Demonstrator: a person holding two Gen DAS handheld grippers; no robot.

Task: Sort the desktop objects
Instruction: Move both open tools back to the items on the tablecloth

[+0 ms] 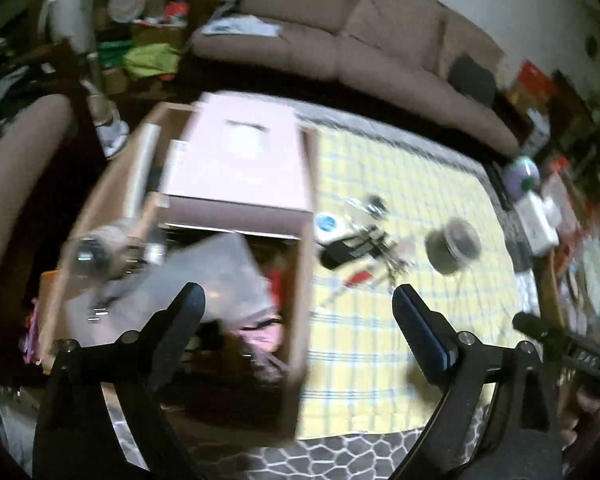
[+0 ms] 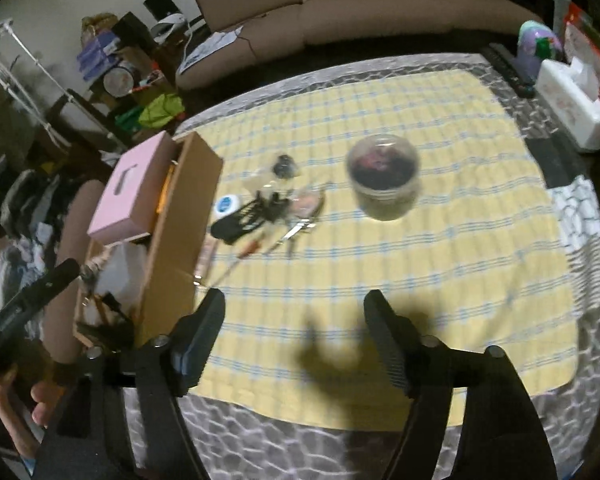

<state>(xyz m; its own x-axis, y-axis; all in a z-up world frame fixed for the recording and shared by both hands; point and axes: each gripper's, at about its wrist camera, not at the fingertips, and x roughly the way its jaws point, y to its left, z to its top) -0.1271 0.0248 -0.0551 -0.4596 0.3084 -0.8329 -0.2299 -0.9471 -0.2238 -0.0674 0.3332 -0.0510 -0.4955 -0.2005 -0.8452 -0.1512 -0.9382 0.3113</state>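
currently both tools are empty. the left tool [image 1: 298, 312] stands wide open above the edge of the cardboard box [image 1: 304, 280], nothing between its fingers. the right tool [image 2: 294, 320] is also spread apart over bare yellow checked cloth [image 2: 460, 280], gripping nothing.

the box sits at the left edge of the tabletop and already holds a pink carton [image 1: 240, 164], a translucent sheet and other blurred bits i cannot identify.

unsorted things lie on the cloth just beside the box: a small cluster with a round blue-and-white tin [image 2: 226, 204], a black comb-like piece [image 2: 248, 218], a thin metal tool with a red handle [image 2: 256, 246], and a dark little object [image 2: 284, 166] behind them. well apart to the right stands a clear-lidded jar [image 2: 382, 178] with dark contents.

handling judgement: the jar looks rigid and smooth, likely slippery; i would take it across the body below the lid, fingers level. the thin metal pieces are light, stiff and lie flat, so they need a pinch across the narrow shaft near the middle. the tin is small and low; grip across its rim.
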